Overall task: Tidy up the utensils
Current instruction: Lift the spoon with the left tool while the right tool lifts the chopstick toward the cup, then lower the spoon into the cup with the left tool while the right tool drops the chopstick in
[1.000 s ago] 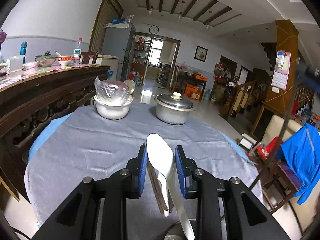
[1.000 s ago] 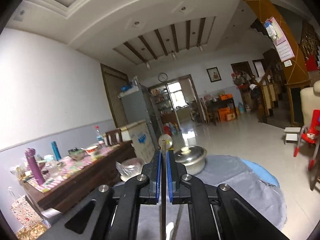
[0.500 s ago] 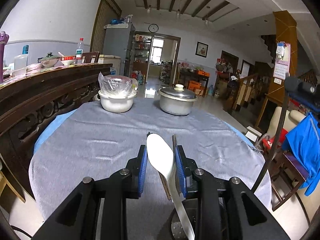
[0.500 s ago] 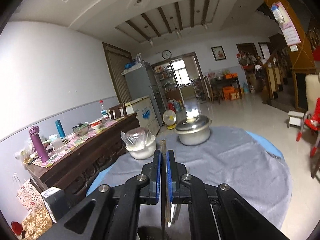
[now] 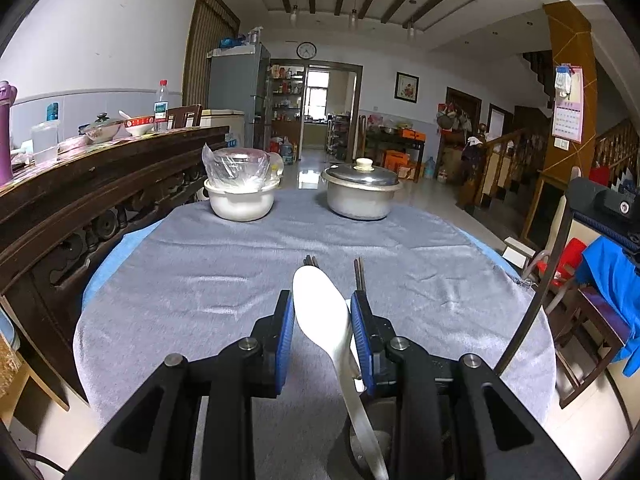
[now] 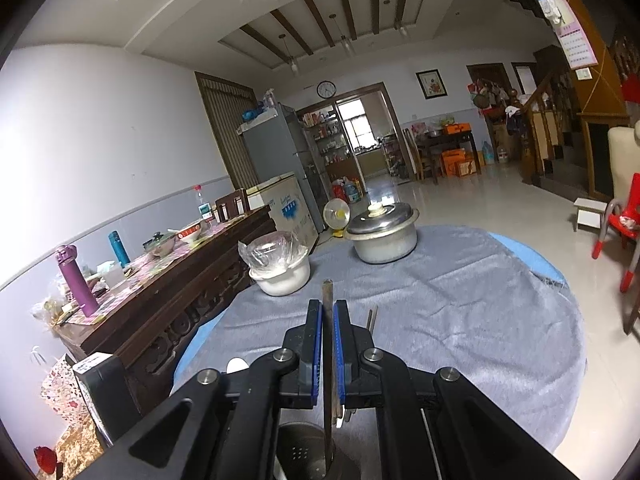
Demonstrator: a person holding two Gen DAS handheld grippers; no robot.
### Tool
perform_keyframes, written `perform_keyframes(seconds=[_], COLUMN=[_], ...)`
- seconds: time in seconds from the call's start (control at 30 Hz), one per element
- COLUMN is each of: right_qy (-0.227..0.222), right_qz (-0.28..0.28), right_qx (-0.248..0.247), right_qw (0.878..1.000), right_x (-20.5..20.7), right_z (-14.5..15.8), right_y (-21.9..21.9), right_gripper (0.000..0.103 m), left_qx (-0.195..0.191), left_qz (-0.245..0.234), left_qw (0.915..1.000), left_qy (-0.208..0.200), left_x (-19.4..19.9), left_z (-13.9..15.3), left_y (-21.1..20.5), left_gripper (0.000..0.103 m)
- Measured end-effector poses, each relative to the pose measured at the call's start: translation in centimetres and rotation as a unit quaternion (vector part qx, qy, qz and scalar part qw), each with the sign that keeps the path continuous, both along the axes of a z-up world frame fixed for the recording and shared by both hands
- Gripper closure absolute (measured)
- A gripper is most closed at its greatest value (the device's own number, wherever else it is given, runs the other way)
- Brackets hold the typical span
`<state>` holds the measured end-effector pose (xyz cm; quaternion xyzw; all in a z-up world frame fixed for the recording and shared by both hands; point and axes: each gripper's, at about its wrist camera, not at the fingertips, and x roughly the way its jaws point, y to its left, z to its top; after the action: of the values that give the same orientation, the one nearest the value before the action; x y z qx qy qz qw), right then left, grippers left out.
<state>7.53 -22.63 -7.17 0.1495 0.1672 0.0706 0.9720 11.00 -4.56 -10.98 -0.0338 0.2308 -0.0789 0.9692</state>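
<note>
On the far left of the left wrist view, a dark carved sideboard [image 5: 100, 184] runs along the wall, carrying a purple flask [image 5: 6, 136], a clear plastic bottle [image 5: 161, 104] and a patterned bowl [image 5: 138, 125]. Rightward, a round table under a grey cloth [image 5: 200, 264] bears a white bowl [image 5: 240, 200] with clear plastic over it, and just beside that, apart from it, a lidded metal pot [image 5: 360, 196]. Nearer the camera, the left gripper [image 5: 322, 320] is clamped on a white rice paddle [image 5: 320, 316], its blue pads pressing the blade's edges while the handle slants down to a metal utensil holder [image 5: 370, 440] below the fingers. Dark chopsticks [image 5: 359, 276] poke up just right of the paddle, and a second pair of tips shows behind the blade. At the far right, a blue garment [image 5: 612, 280] hangs over a chair. From the right wrist view, the right gripper [image 6: 327, 312] is closed tight on a single thin chopstick [image 6: 327, 292] that stands upright, its lower end reaching into the perforated metal holder [image 6: 298, 454] beneath. Two more chopstick tips [image 6: 373, 320] rise just right of those fingers.
</note>
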Motion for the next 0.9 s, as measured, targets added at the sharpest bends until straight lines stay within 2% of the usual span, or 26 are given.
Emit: perform_keyframes(seconds=[0.2,0.27,0.33,0.5,0.9], right_qy=[0.012,0.012,0.013,0.014,0.034], right_qz=[0.007,0.009,0.012,0.012,-0.002], right_qx=[0.011,0.012,0.015,0.018,0.041], right_qw=[1.000,1.000,1.000,1.000,0.999], right_x=[0.3,0.2,0.2,0.1,0.4], right_z=[0.0,0.0,0.1,0.4,0.1], right_y=[0.2,0.2,0.3,0.1,-1.2], right_gripper=[0.095,0.095,0.095,0.095,0.095], left_qx=[-0.002,-0.003,-0.003,-0.007,-0.010], left_qz=[0.000,0.000,0.001,0.002,0.009], left_qw=[0.9999,0.9999,0.9999,0.9999,0.9998], left_qy=[0.011,0.012,0.011,0.010,0.016], left_x=[0.0,0.0,-0.2,-0.4,-0.3], left_z=[0.0,0.1,0.2,0.5,0.7], left_y=[0.2,0.2,0.3,0.4,0.5], left_gripper=[0.072,0.069,0.062,0.055,0.051])
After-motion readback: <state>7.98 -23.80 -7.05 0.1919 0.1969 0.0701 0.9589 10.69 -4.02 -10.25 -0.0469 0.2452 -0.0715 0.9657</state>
